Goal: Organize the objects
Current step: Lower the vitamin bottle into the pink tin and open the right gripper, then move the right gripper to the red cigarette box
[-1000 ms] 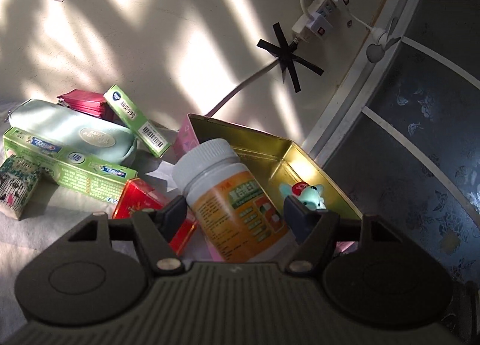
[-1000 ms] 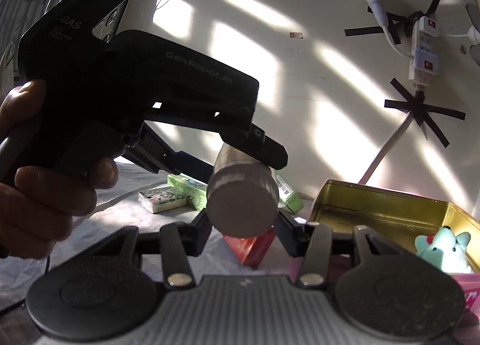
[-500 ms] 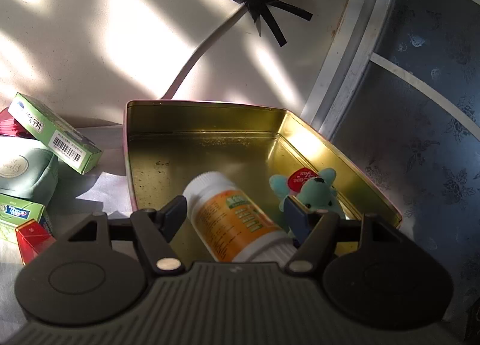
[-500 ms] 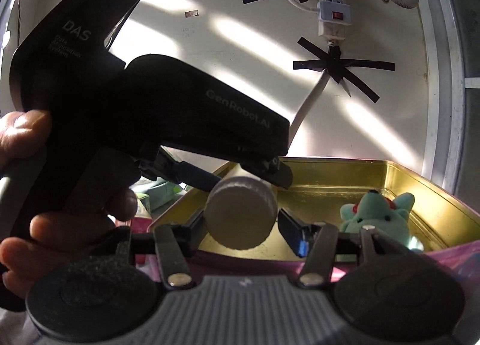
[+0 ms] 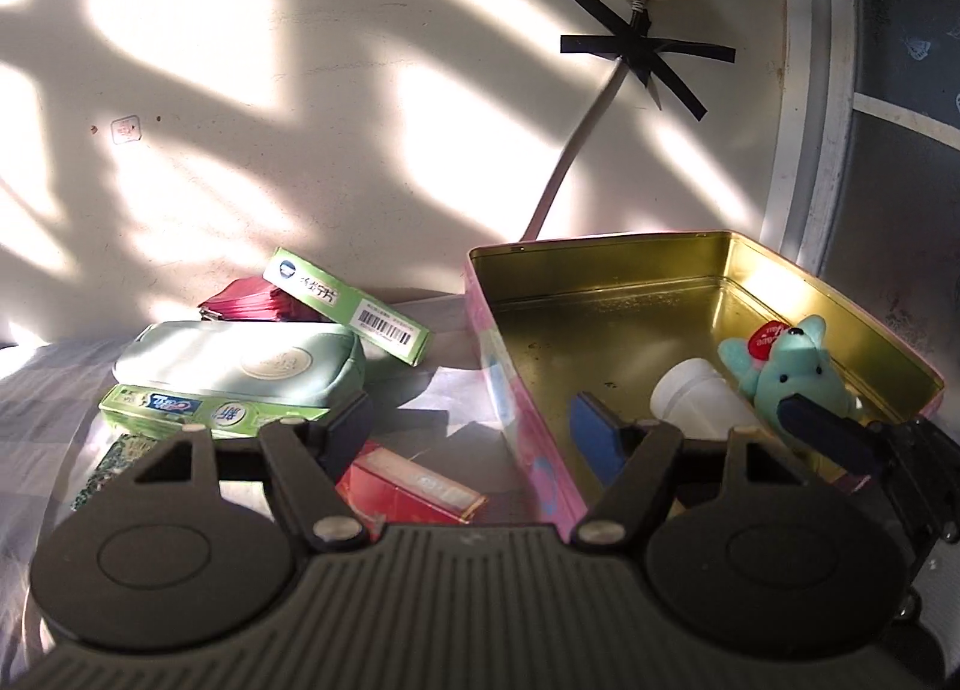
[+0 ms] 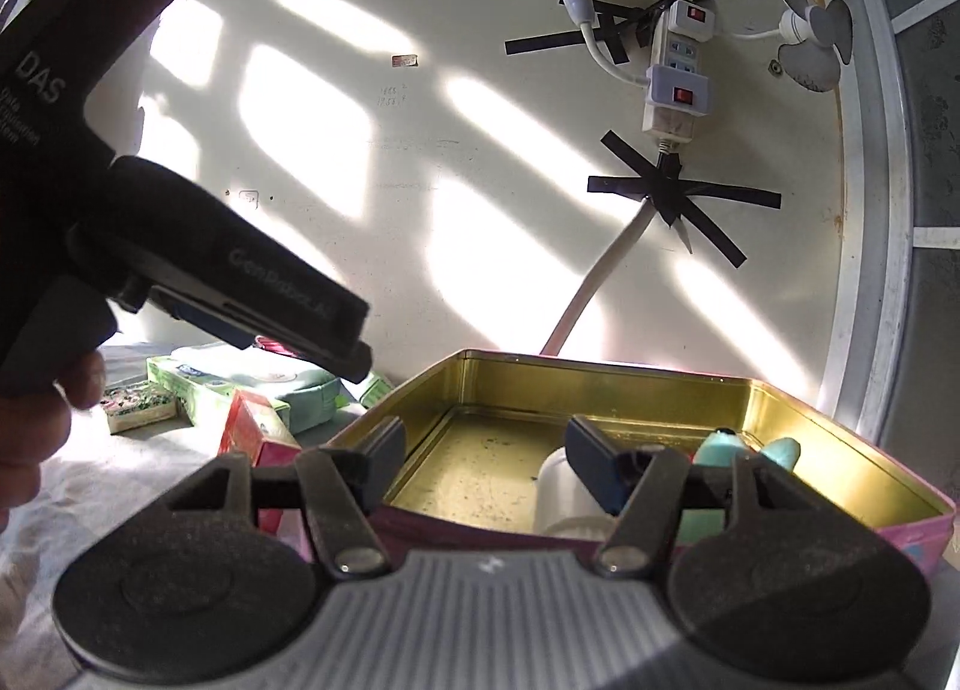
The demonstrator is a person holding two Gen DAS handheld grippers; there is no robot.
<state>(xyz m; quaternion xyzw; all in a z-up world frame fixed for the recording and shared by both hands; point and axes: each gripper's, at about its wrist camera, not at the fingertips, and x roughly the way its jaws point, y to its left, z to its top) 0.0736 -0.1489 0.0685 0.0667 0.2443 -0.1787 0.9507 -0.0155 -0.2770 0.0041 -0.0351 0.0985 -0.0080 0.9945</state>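
Both grippers spread wide, nothing held: left gripper (image 5: 474, 429), right gripper (image 6: 483, 459). Gold tin (image 5: 600, 294) holds 2 items: 1 white bottle (image 5: 696, 399) lying down, touching 1 teal plush (image 5: 792, 375). Beside the tin: 2 green boxes, 1 mint pouch (image 5: 240, 360), 1 red box (image 5: 414, 489).

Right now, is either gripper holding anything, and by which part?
Nothing is held. Left gripper and right gripper are open; the bottle lies in the tin.
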